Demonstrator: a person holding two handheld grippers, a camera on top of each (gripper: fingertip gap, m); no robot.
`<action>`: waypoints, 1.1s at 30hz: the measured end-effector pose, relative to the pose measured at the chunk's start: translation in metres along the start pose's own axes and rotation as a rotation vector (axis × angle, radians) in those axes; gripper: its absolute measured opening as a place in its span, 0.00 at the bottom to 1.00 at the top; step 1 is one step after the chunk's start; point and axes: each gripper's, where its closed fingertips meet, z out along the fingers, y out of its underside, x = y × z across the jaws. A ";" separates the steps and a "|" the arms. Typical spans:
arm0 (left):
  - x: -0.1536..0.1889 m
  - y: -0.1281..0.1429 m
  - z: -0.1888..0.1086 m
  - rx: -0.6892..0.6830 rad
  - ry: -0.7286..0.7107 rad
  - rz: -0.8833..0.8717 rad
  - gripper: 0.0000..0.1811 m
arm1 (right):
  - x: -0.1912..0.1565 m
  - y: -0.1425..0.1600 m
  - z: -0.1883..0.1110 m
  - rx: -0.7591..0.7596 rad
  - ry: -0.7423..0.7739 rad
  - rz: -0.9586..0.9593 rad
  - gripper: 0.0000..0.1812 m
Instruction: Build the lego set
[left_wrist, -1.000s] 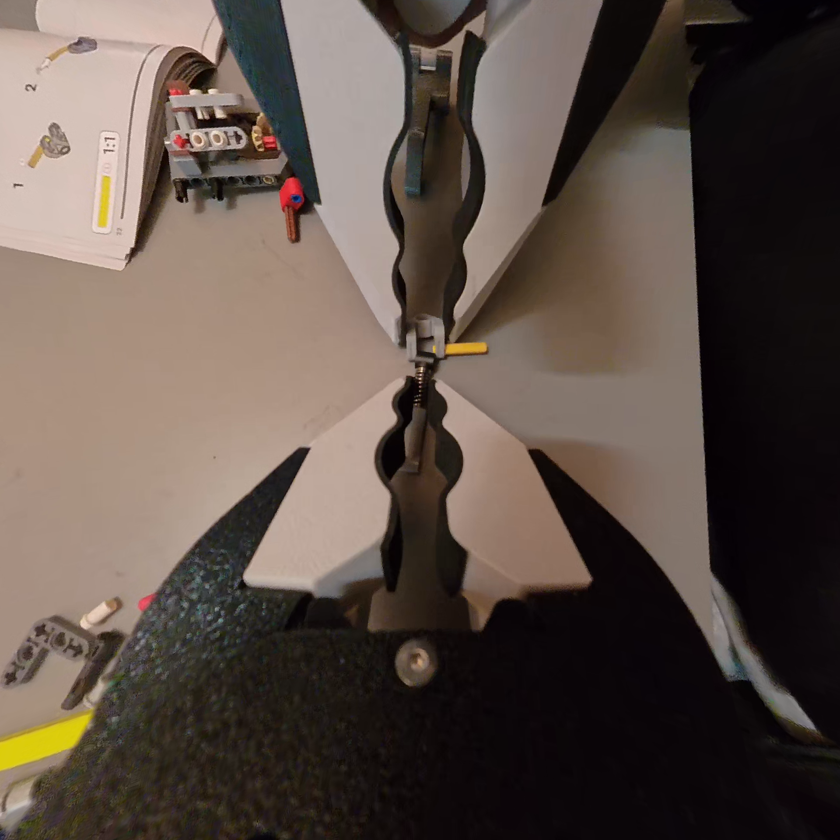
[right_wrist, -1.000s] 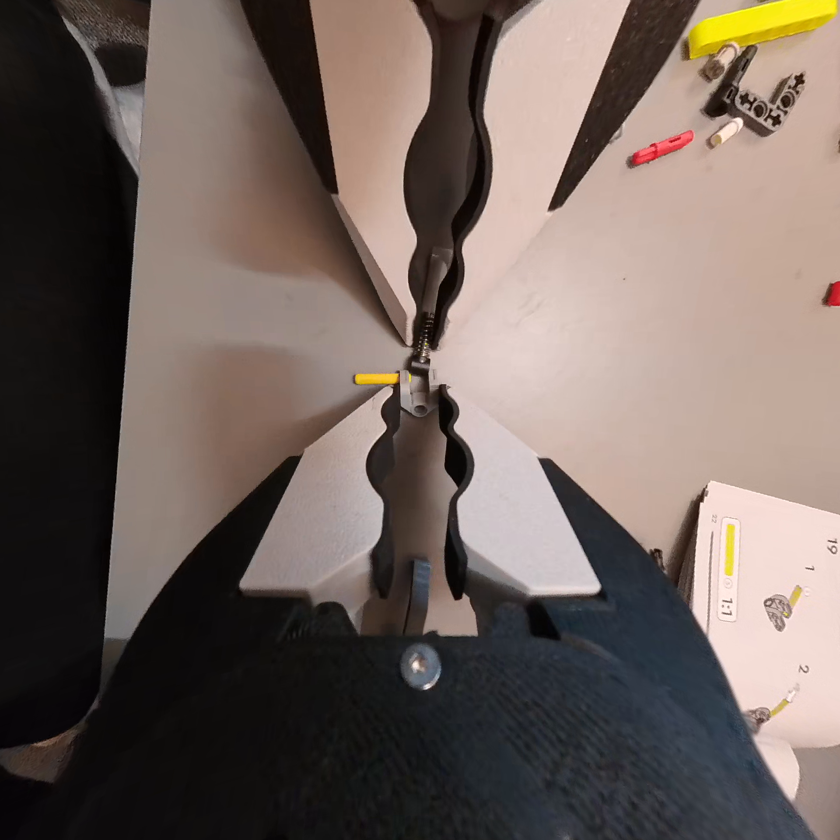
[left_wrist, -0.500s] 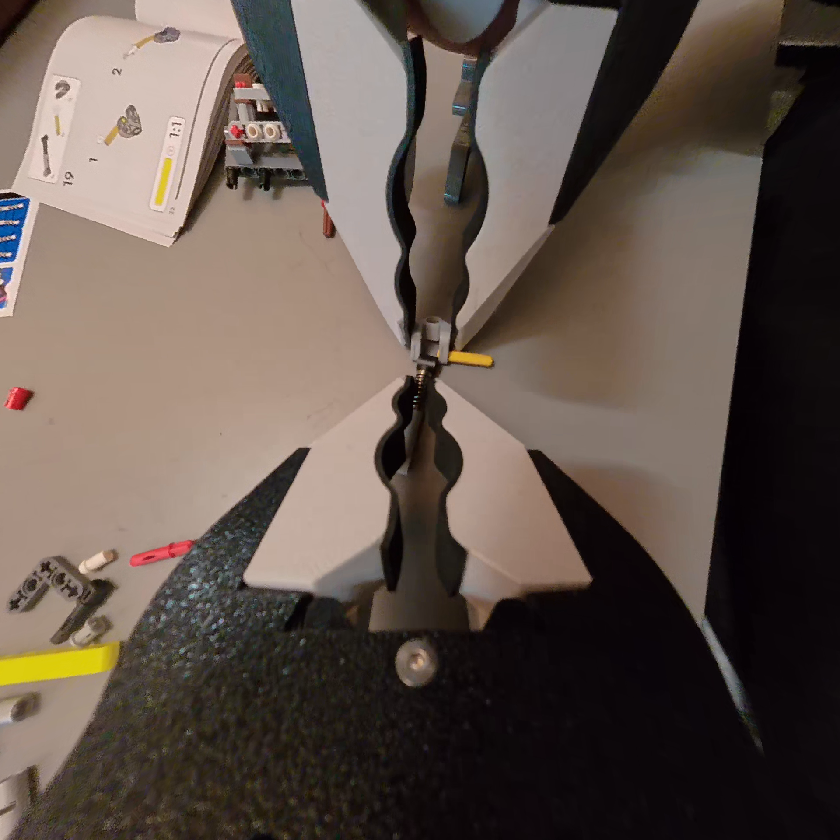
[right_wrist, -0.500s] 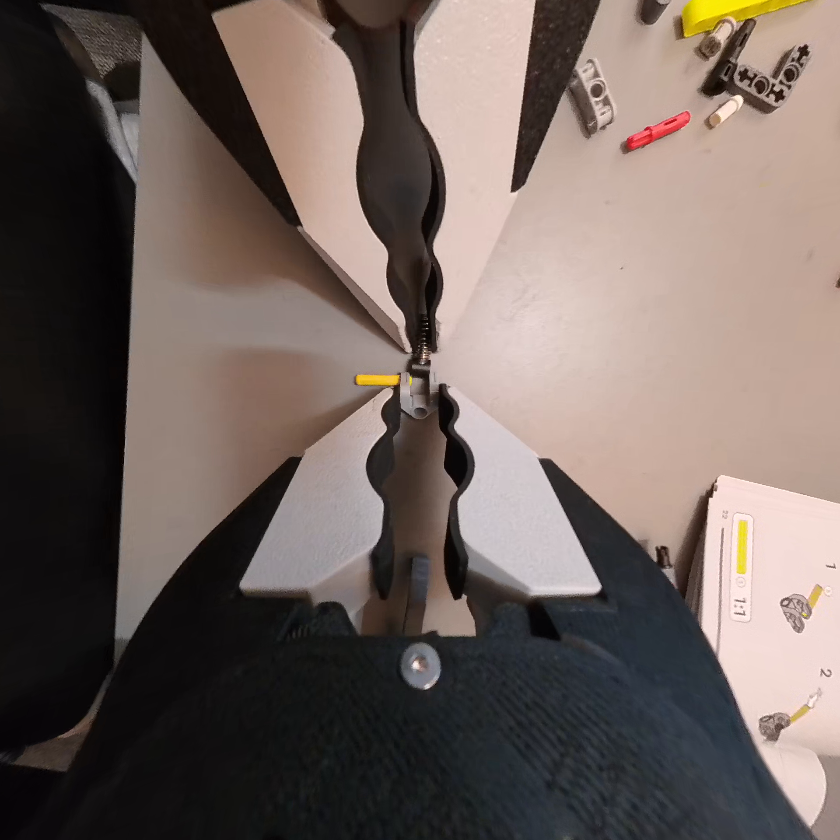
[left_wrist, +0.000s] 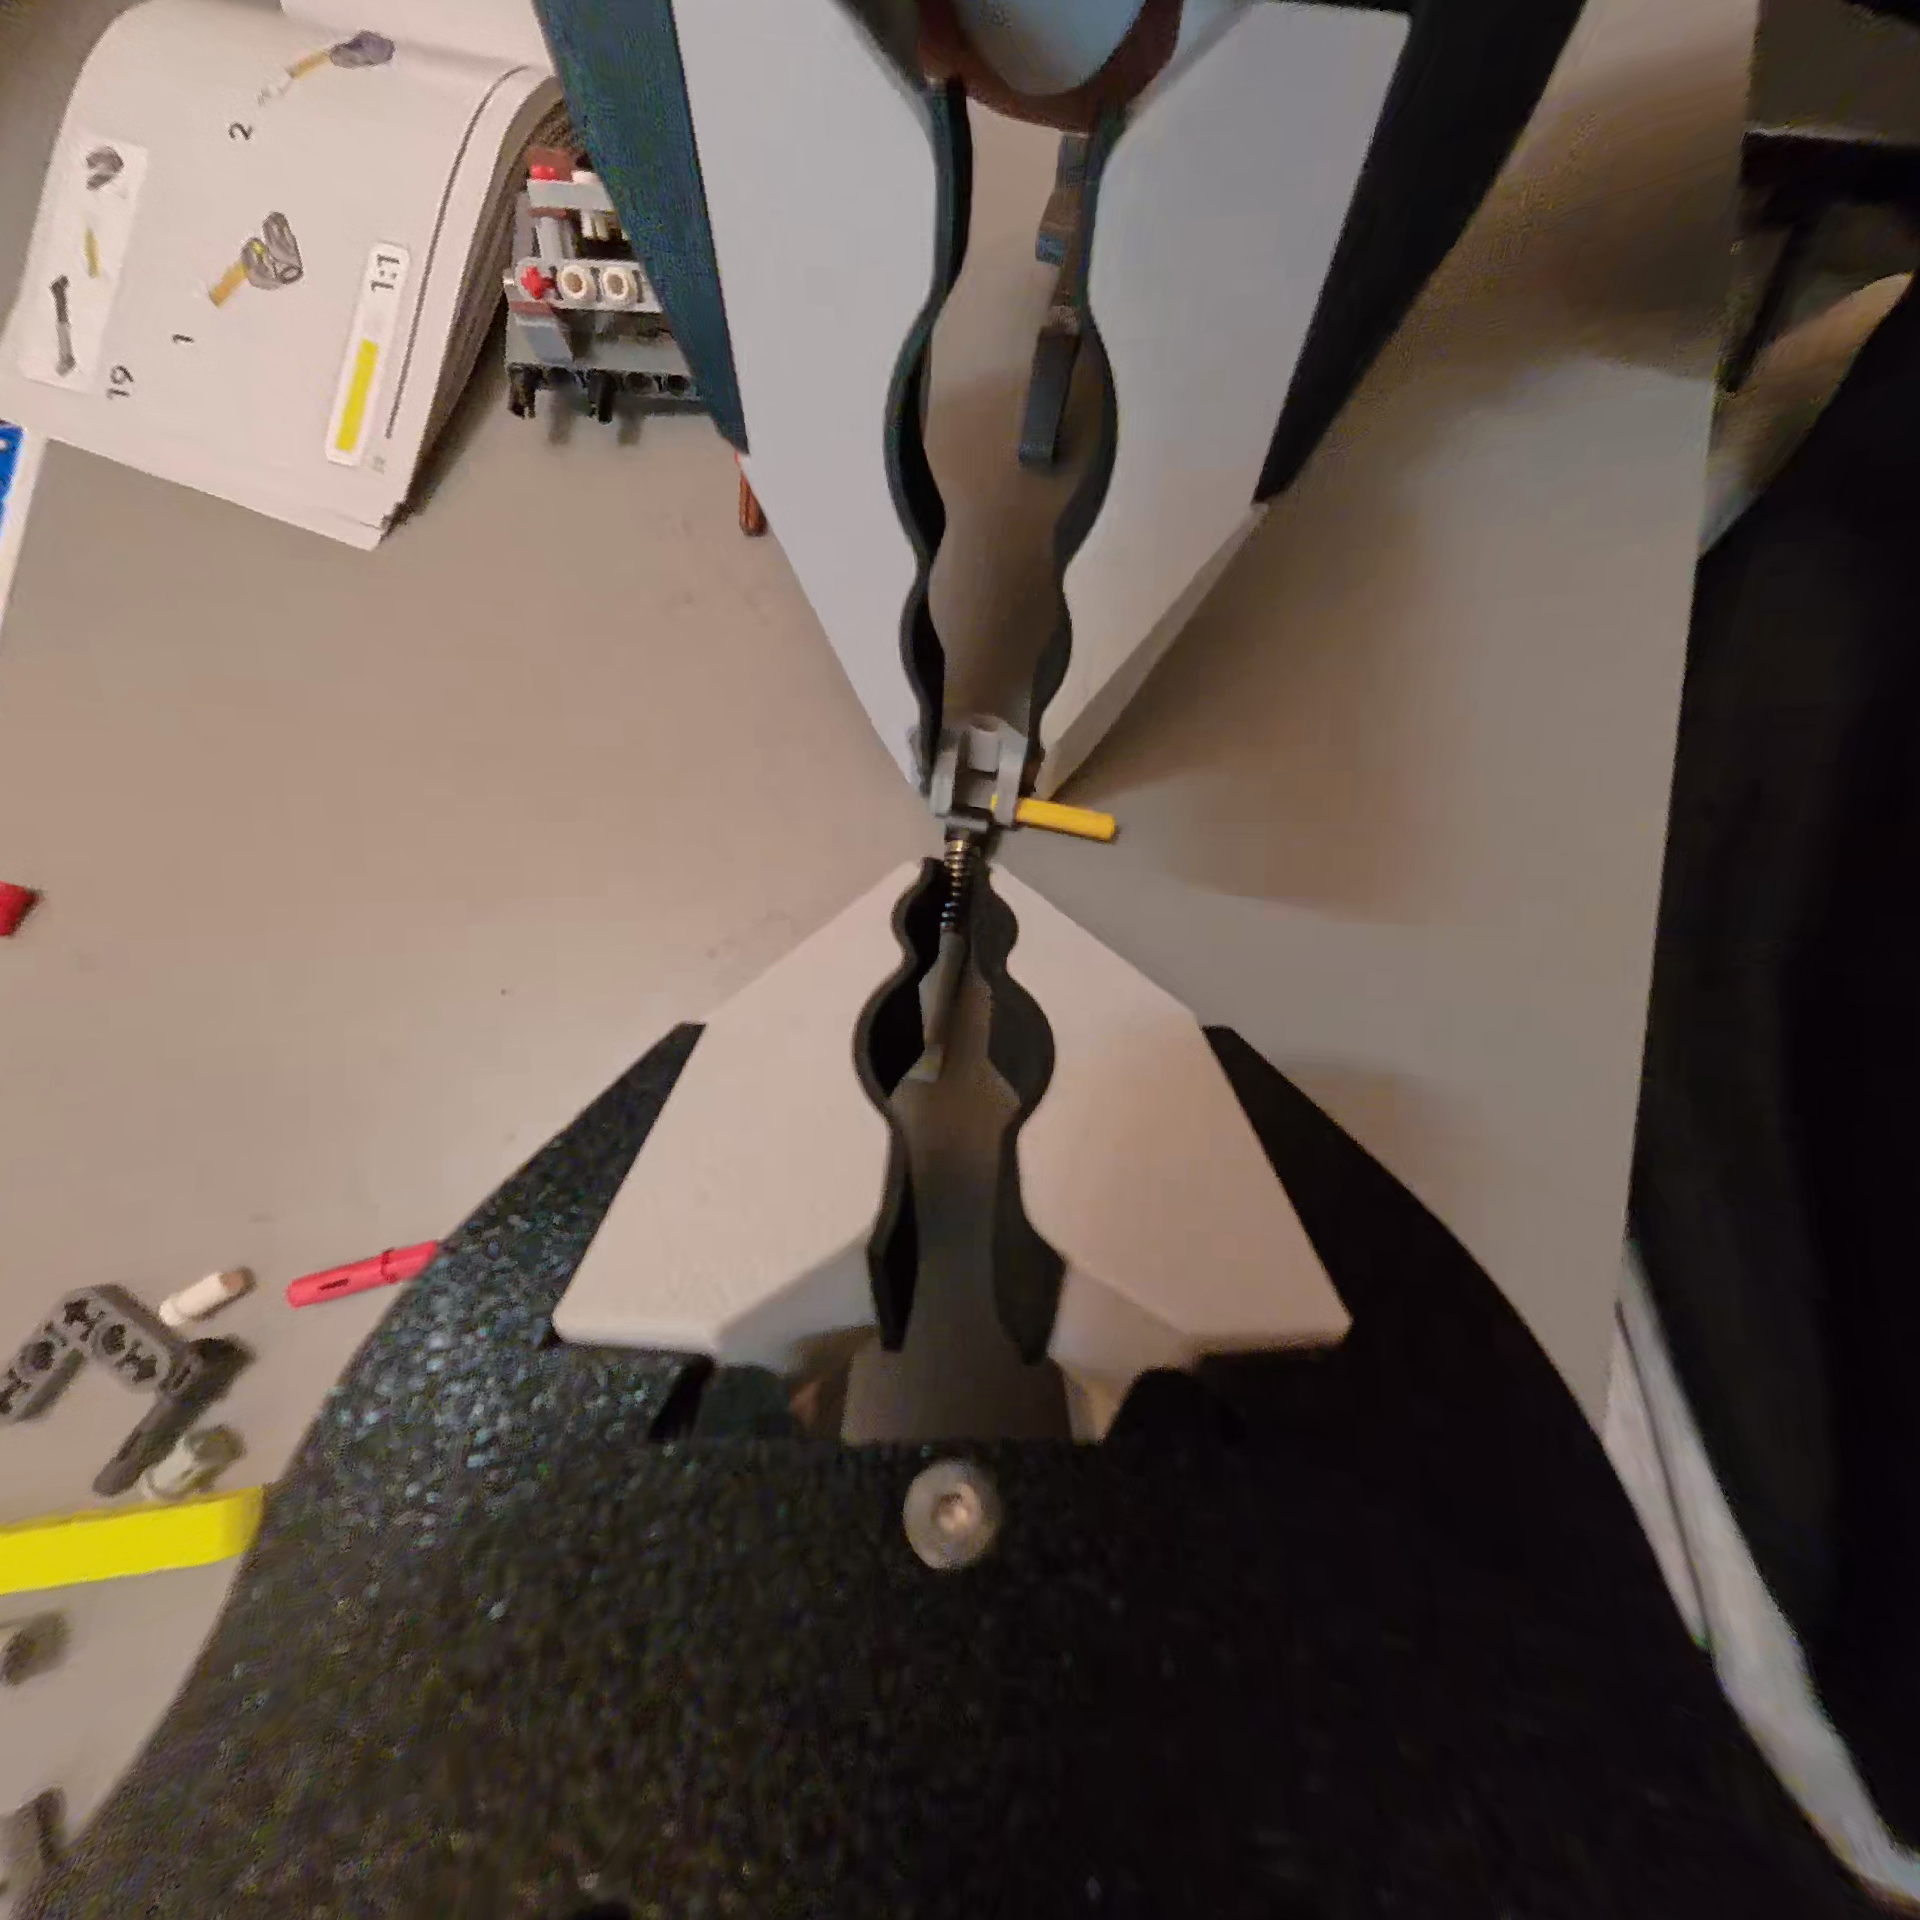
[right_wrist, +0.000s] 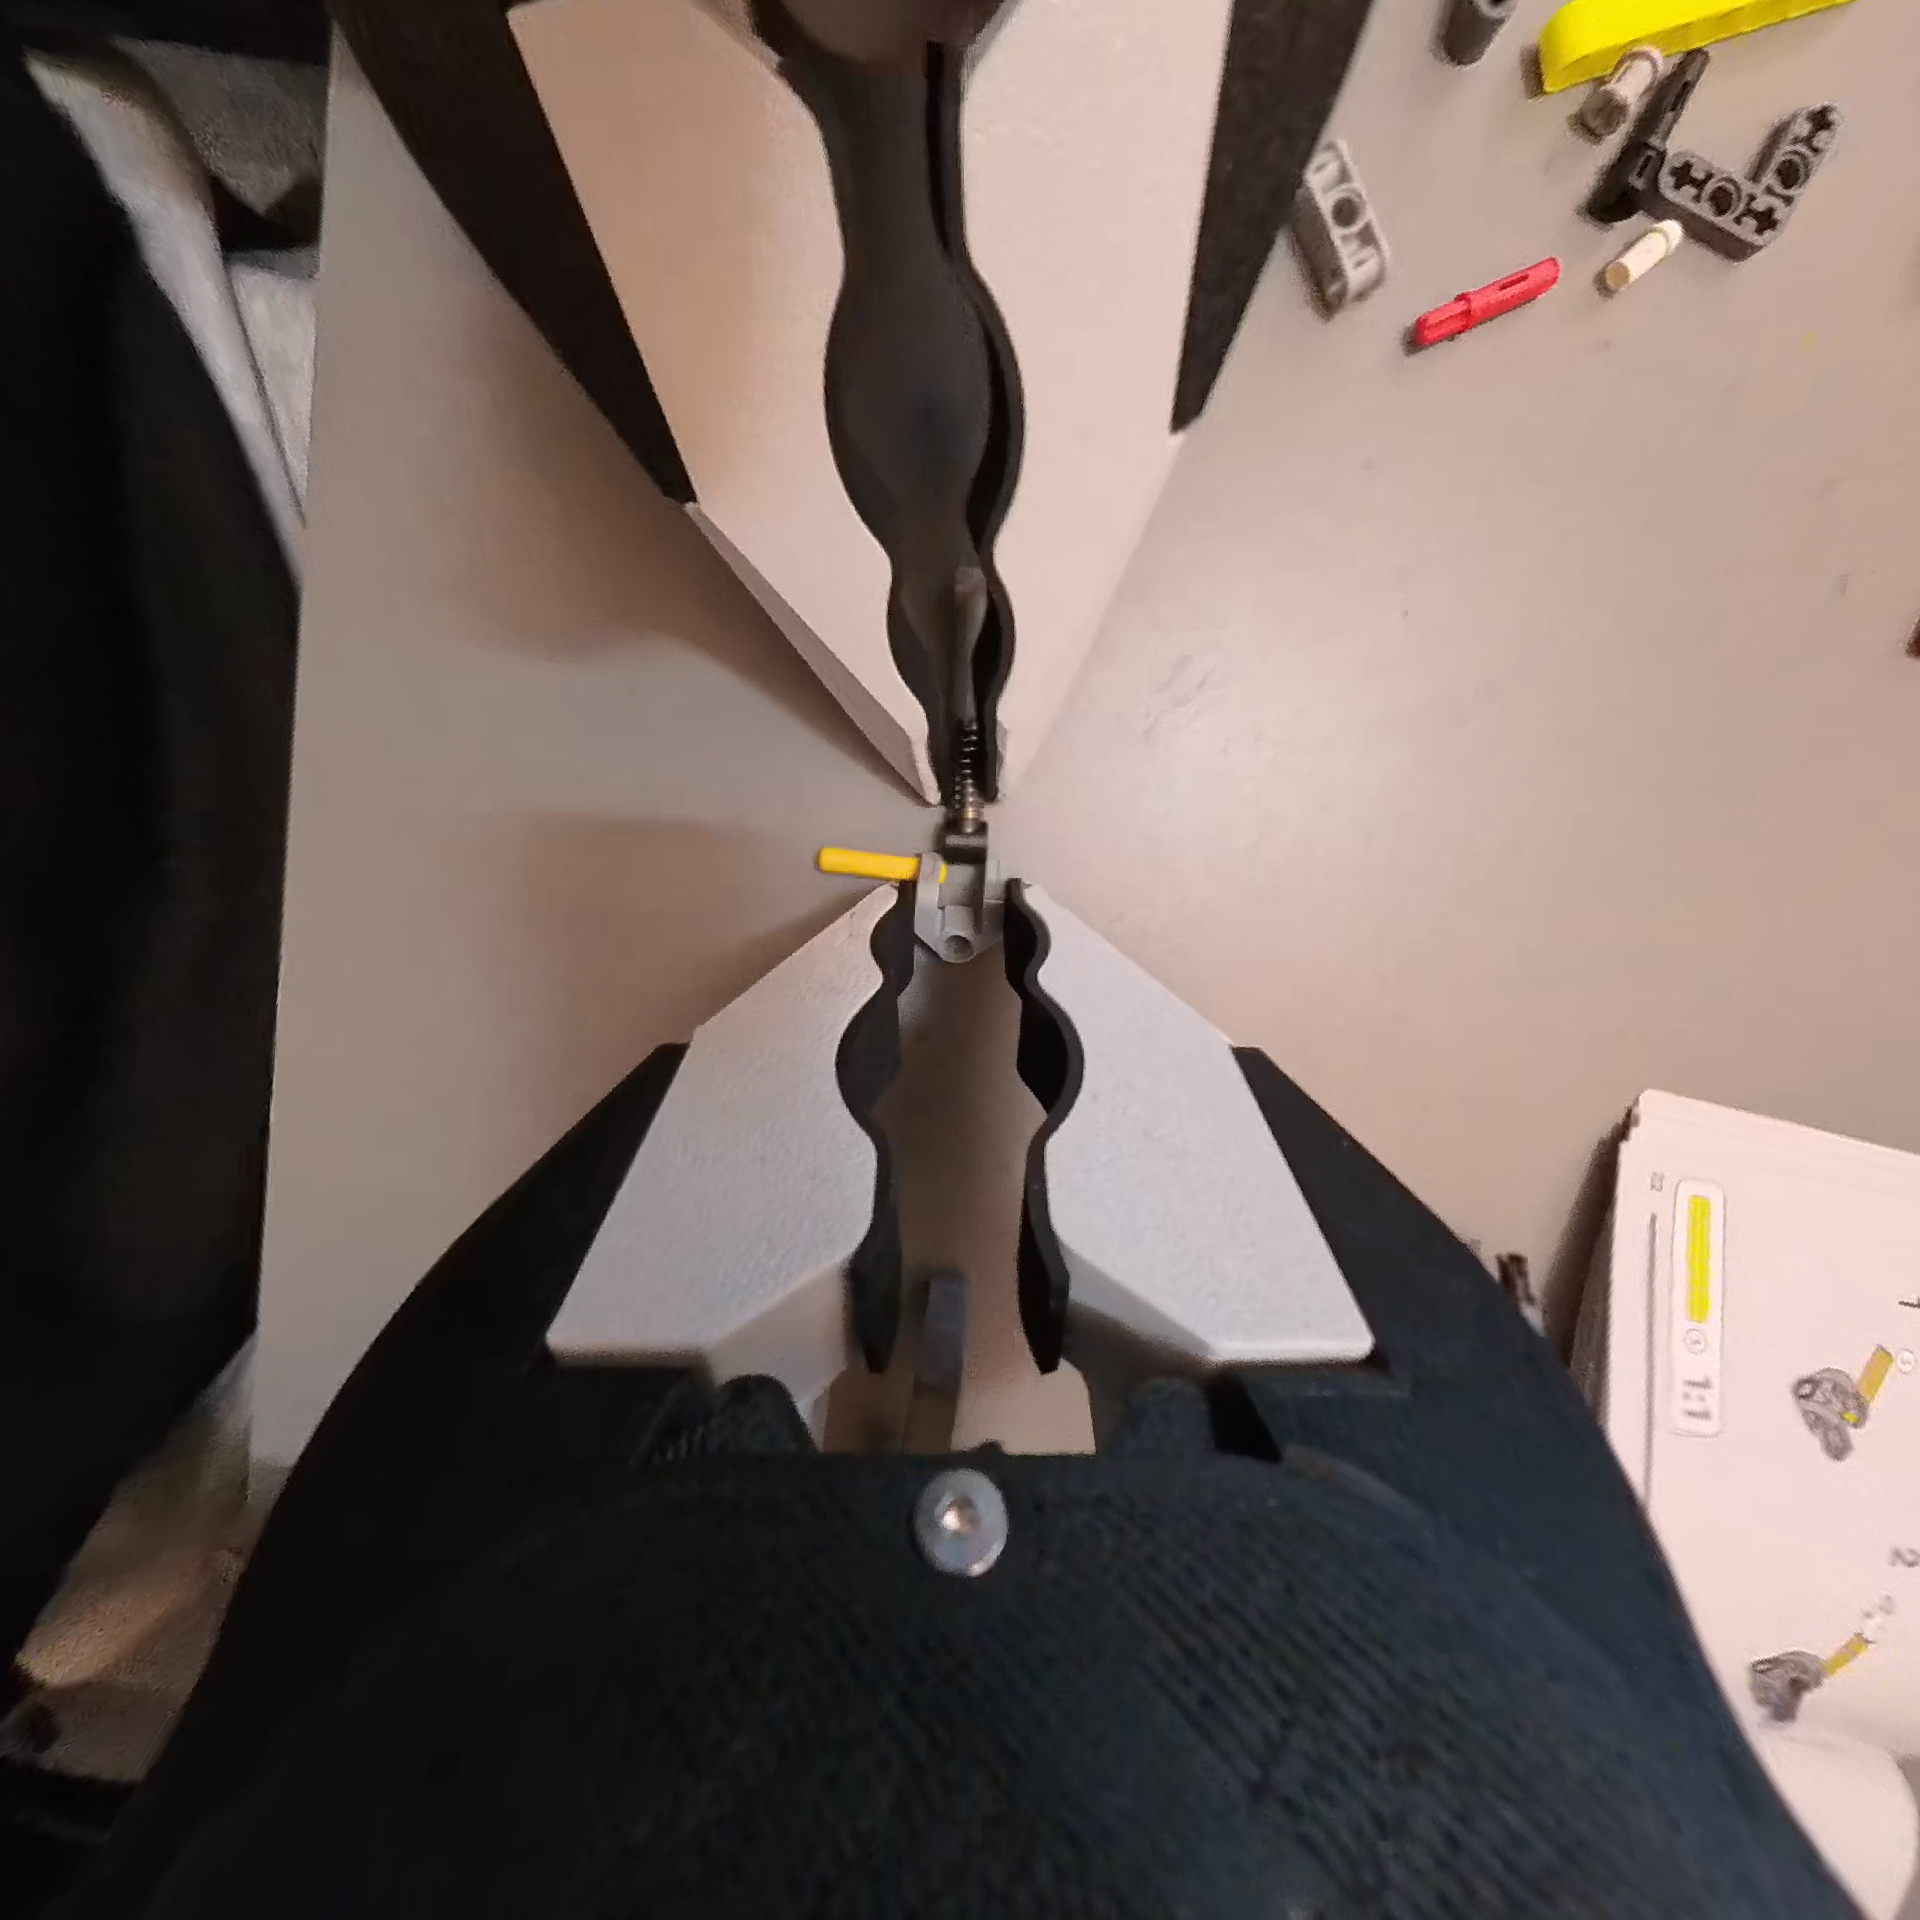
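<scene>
My left gripper (left_wrist: 956, 883) is shut on a thin grey spring rod (left_wrist: 948, 966), whose coil (left_wrist: 961, 857) sticks out past the tips. My right gripper (right_wrist: 951, 899) is shut on a small grey connector (right_wrist: 956, 925) with a yellow axle (right_wrist: 868, 862) sticking out sideways. The two grippers meet tip to tip above the grey table. The rod's spring end (right_wrist: 966, 774) touches the connector (left_wrist: 975, 779). The yellow axle (left_wrist: 1065, 821) also shows in the left wrist view.
An open instruction booklet (left_wrist: 239, 260) and a partly built grey model (left_wrist: 582, 301) lie at the far left. Loose parts lie nearby: a red pin (left_wrist: 364, 1273), a black angled beam (left_wrist: 94, 1351), a yellow beam (left_wrist: 125, 1538), a grey piece (right_wrist: 1340, 223). The table edge (left_wrist: 1662, 935) is close. Left and right tips are no more than a few centimetres apart. The red pin (left_wrist: 364, 1273) lies around 11 centimeters away from my left fingertips. It is also in sight in the right wrist view (right_wrist: 1485, 299).
Both grippers have stayed tip to tip, holding their parts. The pair has risen and tilted, so more of the table, booklet and loose parts shows.
</scene>
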 end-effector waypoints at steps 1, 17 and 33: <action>0.000 0.000 0.000 -0.001 0.002 -0.011 0.02 | 0.000 0.000 0.000 0.020 0.012 0.014 0.09; 0.006 0.001 -0.001 0.004 0.062 0.096 0.02 | -0.009 0.011 -0.012 0.284 0.304 0.250 0.16; 0.003 0.000 -0.001 0.009 0.044 0.135 0.02 | -0.001 0.004 -0.005 0.374 0.250 0.202 0.08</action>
